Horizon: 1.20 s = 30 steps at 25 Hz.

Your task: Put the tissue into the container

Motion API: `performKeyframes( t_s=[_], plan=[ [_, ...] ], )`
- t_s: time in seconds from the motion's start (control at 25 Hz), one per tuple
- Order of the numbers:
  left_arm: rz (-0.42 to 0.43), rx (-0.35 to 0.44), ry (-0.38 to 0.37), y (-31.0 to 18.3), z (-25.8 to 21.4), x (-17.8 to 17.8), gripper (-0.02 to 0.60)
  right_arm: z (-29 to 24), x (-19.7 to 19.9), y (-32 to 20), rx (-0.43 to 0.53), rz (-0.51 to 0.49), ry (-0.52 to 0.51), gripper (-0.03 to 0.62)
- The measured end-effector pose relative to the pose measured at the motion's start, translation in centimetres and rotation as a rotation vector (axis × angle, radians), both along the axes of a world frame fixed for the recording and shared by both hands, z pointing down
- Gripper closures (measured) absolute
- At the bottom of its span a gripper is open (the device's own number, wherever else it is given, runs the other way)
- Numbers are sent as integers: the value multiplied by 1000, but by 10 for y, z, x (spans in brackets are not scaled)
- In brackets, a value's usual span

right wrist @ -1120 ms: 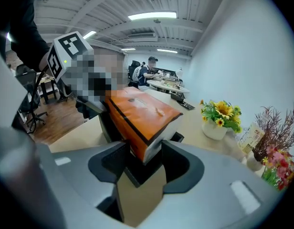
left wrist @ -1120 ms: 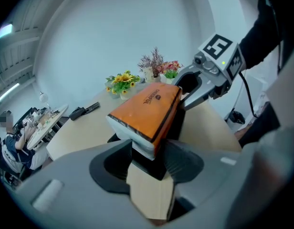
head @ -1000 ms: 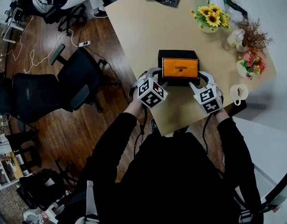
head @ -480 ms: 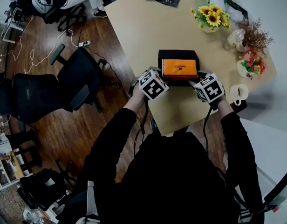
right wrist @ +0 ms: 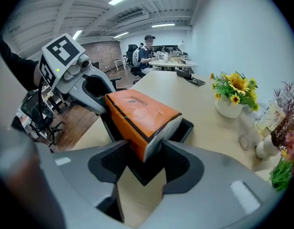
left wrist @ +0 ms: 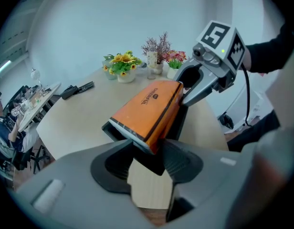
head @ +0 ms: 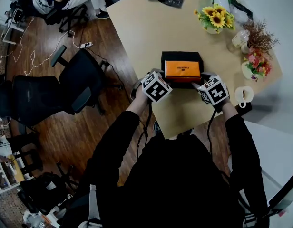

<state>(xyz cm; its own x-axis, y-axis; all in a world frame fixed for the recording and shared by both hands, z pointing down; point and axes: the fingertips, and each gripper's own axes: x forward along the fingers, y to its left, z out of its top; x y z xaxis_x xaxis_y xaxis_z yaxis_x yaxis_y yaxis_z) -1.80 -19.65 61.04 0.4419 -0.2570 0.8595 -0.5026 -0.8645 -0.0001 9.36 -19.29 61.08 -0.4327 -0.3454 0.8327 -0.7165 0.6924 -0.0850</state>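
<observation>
Tissue pack (head: 182, 69), orange, sits at centre frame in the head view, right over the black container (head: 181, 56), whose rim shows around it on the tabletop (head: 146, 27). Left gripper (left wrist: 149, 149) jaws are pinching the near end of the pack at its lower corner. Right gripper (right wrist: 146, 149) jaws are pinching the opposite end, set somewhat wider. So it is held from both ends.

Changes over the last second:
- Both marker cubes have slid up the frame toward the container and now sit just beside its left and right sides.
- The left jaws have squeezed in the last bit and then gone steady, while the right jaws barely changed.
- The pack has hardly shifted in the head view and stays lined up with the container opening.

Both gripper views show the pack tilted, with the container's walls and a corner visible underneath it. It looks partly lowered in but not flat. Whether its underside already touches the container floor cannot be told.

Judgement: the grip is now firm on both ends and alignment is done, so the task looks to be in its last stage. What is likely left is levelling the pack, pushing it down until seated, then spreading both jaws. A corner could catch on the container rim, since the fit looks snug.
</observation>
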Motion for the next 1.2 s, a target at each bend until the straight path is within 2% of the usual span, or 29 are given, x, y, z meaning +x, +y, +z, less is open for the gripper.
performKeyframes(
  t_s=[0.32, 0.84, 0.92, 1.0, 1.2],
  plan=[
    [-16, 48, 10, 0, -1, -3, 414, -3, 2, 1, 31, 10, -5, 385],
    [-20, 67, -4, 4, -3, -5, 414, -6, 8, 5, 52, 25, 5, 387],
    [-20, 90, 1, 3, -8, -5, 414, -8, 9, 6, 52, 31, -2, 387],
    [-36, 137, 28, 1, -18, -3, 416, -10, 8, 7, 56, 38, -13, 386],
    [-114, 228, 157, -6, -54, 5, 416, -23, 7, 8, 99, 52, -27, 387]
  ],
)
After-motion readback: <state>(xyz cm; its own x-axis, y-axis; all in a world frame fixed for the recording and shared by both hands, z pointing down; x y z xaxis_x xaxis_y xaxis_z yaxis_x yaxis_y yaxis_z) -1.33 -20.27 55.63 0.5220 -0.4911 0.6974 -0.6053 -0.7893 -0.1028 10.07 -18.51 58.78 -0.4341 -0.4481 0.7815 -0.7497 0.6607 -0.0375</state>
